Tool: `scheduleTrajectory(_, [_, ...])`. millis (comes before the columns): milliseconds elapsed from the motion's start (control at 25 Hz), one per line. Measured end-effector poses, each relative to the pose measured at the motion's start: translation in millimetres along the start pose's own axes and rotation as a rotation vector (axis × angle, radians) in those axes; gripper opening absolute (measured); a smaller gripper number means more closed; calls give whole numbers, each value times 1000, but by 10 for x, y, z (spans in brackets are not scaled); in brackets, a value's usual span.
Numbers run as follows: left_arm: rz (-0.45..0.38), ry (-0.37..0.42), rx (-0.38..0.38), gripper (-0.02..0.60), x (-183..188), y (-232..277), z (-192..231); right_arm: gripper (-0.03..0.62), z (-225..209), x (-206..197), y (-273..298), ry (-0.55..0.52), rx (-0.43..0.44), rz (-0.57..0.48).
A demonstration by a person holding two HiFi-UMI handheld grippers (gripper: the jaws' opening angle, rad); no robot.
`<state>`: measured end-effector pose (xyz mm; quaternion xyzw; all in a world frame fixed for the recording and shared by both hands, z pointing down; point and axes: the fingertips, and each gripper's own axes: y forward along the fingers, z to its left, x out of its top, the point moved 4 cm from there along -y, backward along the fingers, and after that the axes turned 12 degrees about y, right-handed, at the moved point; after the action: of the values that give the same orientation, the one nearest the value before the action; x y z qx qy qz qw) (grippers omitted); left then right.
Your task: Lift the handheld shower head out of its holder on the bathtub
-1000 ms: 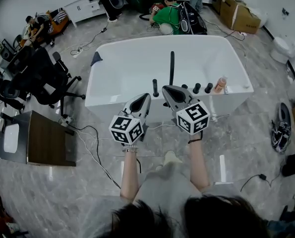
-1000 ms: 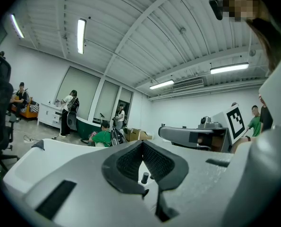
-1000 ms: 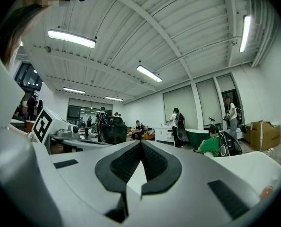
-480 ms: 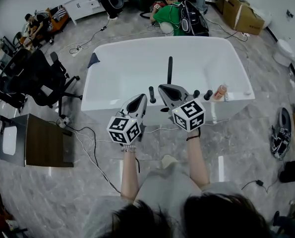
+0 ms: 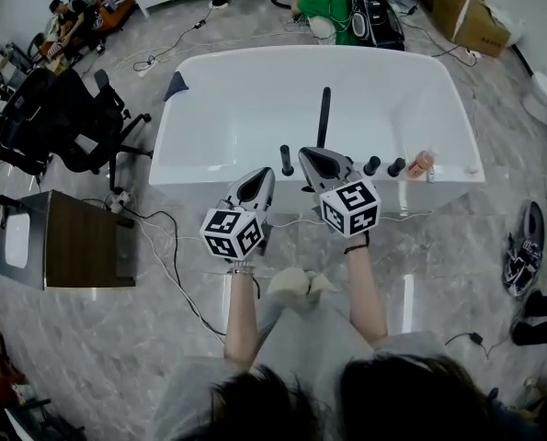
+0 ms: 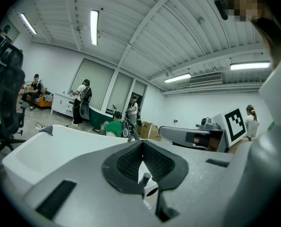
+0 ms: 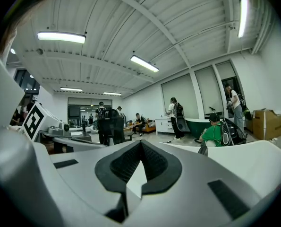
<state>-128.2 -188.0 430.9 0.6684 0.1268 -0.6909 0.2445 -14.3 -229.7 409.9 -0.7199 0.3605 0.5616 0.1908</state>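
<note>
White bathtub [image 5: 209, 168] stands on grey marble floor [image 5: 117, 338]. Near rim carries, left to right: short black post [image 5: 287, 161], tall black fixture [image 5: 324, 116], two black knobs [image 5: 372, 164], orange bottle [image 5: 421, 163]. Dark cloth [image 5: 176, 85] on far-left corner.

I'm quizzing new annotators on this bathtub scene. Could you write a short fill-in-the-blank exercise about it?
1. The left gripper and right gripper both have their jaws ___, holding nothing.
2. The shower head stands upright and is coloured ___.
3. The ___ bottle stands on the rim of the bathtub.
Missing words: shut; black; orange.
</note>
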Motion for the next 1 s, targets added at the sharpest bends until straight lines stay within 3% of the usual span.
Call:
scheduleTrajectory(400, [73,-11,-15,5,-188,232,313,2,-189,-213,472,50,-7,32])
scheduleTrajectory(1000, [144,-56,-24,5,-833,664,660,2,-559,-680,913,-4,57,103])
